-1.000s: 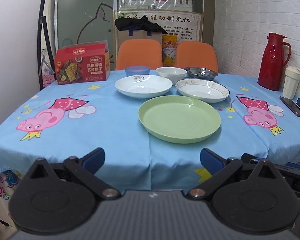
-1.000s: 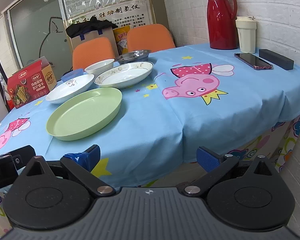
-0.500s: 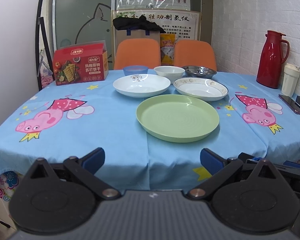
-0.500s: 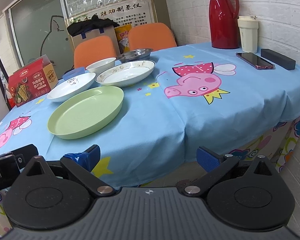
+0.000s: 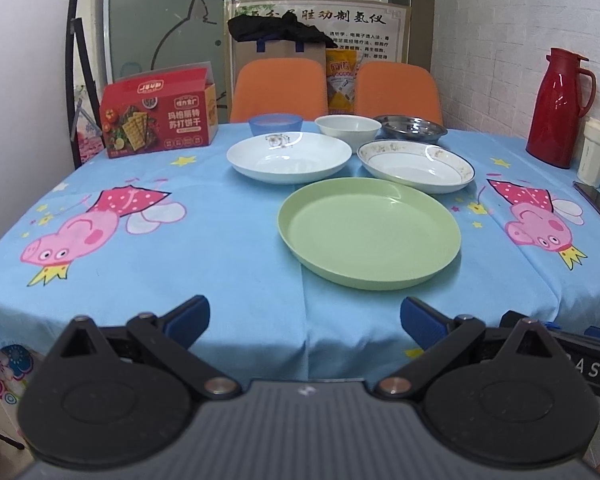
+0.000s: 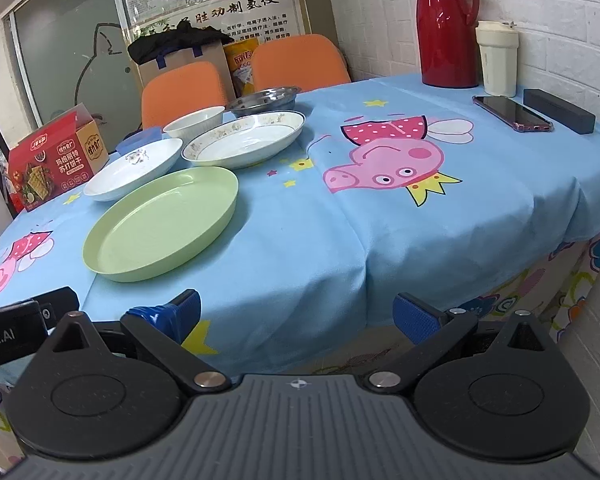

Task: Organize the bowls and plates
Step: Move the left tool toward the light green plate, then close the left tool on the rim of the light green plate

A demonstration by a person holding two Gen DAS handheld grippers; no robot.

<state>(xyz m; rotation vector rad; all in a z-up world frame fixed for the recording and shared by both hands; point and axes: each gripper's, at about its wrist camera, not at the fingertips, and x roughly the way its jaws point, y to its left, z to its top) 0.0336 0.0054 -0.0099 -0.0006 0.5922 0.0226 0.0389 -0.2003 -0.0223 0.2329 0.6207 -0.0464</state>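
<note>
A green plate point(image 5: 369, 232) lies nearest on the blue tablecloth; it also shows in the right wrist view point(image 6: 162, 222). Behind it lie a white plate point(image 5: 288, 156) point(image 6: 134, 168) and a gold-rimmed plate point(image 5: 416, 165) point(image 6: 244, 140). Further back stand a blue bowl point(image 5: 275, 123), a white bowl point(image 5: 347, 127) point(image 6: 194, 121) and a steel dish point(image 5: 414, 126) point(image 6: 266, 98). My left gripper point(image 5: 303, 318) is open and empty at the table's front edge. My right gripper point(image 6: 296, 314) is open and empty, right of the green plate.
A red cracker box point(image 5: 158, 114) stands back left. A red thermos point(image 6: 446, 24), a cream cup point(image 6: 496, 58), a phone point(image 6: 512, 113) and a black case point(image 6: 558, 110) sit at the right by the brick wall. Two orange chairs point(image 5: 278, 88) stand behind the table.
Both grippers have moved slightly forward toward the table, so the plates look a little closer. Both stay open and empty. Nothing on the table moved.
</note>
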